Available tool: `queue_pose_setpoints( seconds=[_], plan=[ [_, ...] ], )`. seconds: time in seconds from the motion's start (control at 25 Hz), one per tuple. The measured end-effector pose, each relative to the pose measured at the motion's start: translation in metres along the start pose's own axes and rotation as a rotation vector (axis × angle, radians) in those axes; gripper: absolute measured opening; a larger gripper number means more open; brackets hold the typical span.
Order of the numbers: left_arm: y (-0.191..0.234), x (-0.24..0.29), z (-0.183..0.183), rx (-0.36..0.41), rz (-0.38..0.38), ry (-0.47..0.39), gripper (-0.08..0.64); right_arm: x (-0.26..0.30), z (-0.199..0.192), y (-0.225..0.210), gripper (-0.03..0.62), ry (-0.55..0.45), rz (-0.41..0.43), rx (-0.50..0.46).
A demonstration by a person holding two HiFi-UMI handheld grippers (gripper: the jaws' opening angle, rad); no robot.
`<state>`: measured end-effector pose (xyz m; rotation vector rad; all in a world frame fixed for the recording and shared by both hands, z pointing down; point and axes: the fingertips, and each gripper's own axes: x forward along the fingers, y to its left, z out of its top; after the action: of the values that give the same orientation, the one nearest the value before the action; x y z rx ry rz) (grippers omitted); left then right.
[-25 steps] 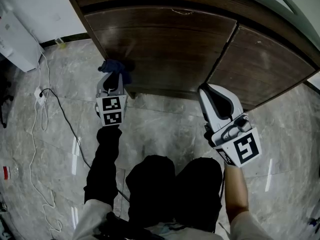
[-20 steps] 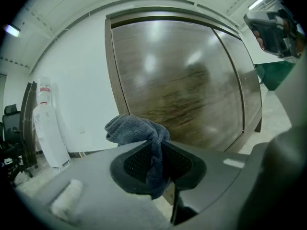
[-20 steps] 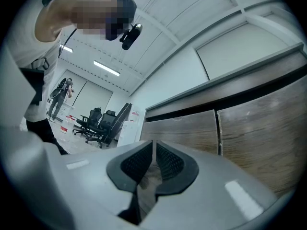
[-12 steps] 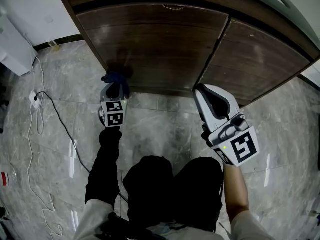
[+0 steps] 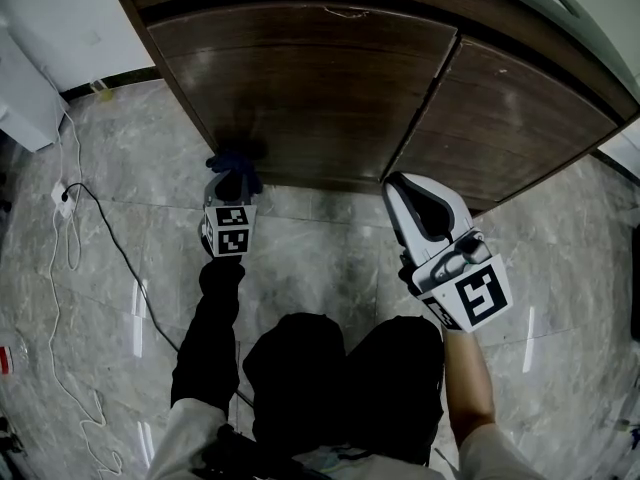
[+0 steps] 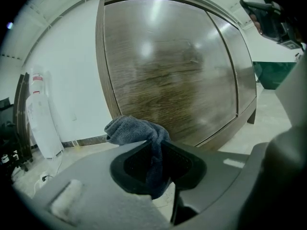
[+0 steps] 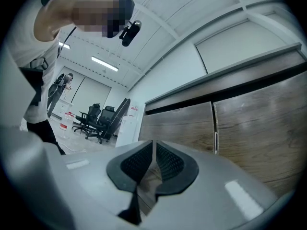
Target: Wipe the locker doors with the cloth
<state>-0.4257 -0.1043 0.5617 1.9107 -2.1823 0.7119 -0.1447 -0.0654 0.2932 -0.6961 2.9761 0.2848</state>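
Observation:
A dark blue-grey cloth (image 5: 232, 160) is pinched in my left gripper (image 5: 232, 180), bunched at the fingertips low on the left locker door (image 5: 310, 98), close to its bottom edge. In the left gripper view the cloth (image 6: 136, 131) hangs between the jaws of that gripper (image 6: 156, 150), in front of the brown wood door (image 6: 172, 71). My right gripper (image 5: 398, 186) hovers near the seam below the right door (image 5: 510, 118). Its jaws are shut with nothing between them, as the right gripper view shows at the gripper (image 7: 153, 146).
The lockers stand on a grey marble floor (image 5: 320, 238). A white cable (image 5: 70, 258) and a power strip (image 5: 60, 196) lie at the left, beside a white appliance (image 5: 25, 98). The person's legs (image 5: 340, 368) are below the grippers. Office chairs (image 7: 98, 121) stand far off.
My left gripper has slid down the left door with the cloth, toward the door's lower edge. The right gripper has stayed in place.

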Motion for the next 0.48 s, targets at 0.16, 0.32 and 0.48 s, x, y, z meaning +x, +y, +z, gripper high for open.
queue_pose_setpoints(
  seconds=[0.16,0.32,0.48],
  plan=[
    [-0.005,-0.003,0.027,0.019,-0.009,-0.054,0.061,-0.003,-0.008,-0.004,0.029,0.015,-0.019,0.014],
    [-0.004,-0.010,0.061,0.030,-0.003,-0.108,0.061,-0.007,-0.015,-0.007,0.029,0.024,-0.030,0.029],
    [0.000,-0.021,0.090,0.034,0.014,-0.146,0.061,-0.010,-0.019,-0.010,0.029,0.023,-0.035,0.038]
  ],
)
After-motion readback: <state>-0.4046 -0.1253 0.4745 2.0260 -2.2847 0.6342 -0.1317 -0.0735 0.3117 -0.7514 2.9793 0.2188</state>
